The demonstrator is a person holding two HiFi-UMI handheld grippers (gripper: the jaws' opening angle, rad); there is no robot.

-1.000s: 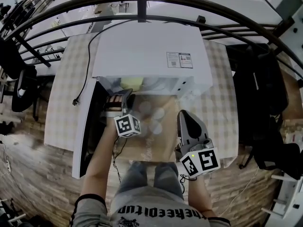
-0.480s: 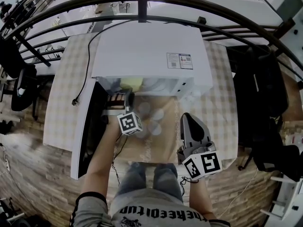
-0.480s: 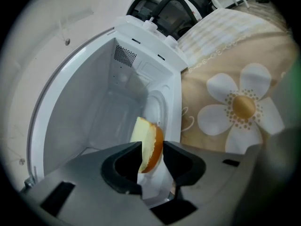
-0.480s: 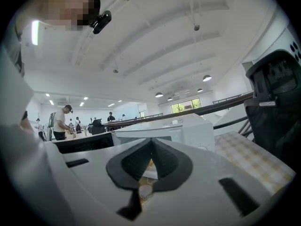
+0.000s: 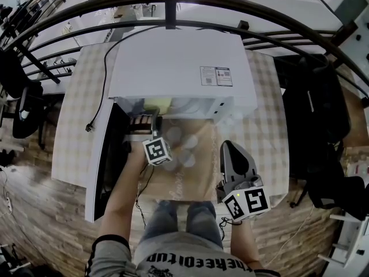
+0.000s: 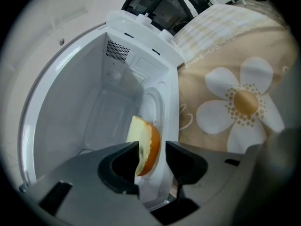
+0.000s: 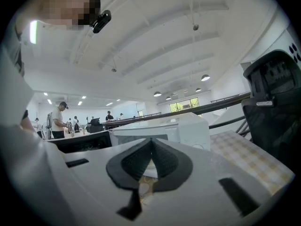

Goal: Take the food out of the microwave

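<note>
One change: left tongs (image 6: 151, 148) jaws just opened, so food slice (image 6: 146, 140) sat loose between them at microwave (image 5: 179, 62) mouth, i.e. not out. Right tongs (image 7: 151, 141) clenched, empty.

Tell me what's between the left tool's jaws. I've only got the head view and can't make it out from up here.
Observer: A piece of bread, with pale crumb and an orange-brown crust, stands on edge between the left tool's jaws. The open microwave's cavity is behind it.
Operator: Is it gripped?
Observer: No. The jaws have just been opening, and a gap shows between the bread and one jaw.
</note>
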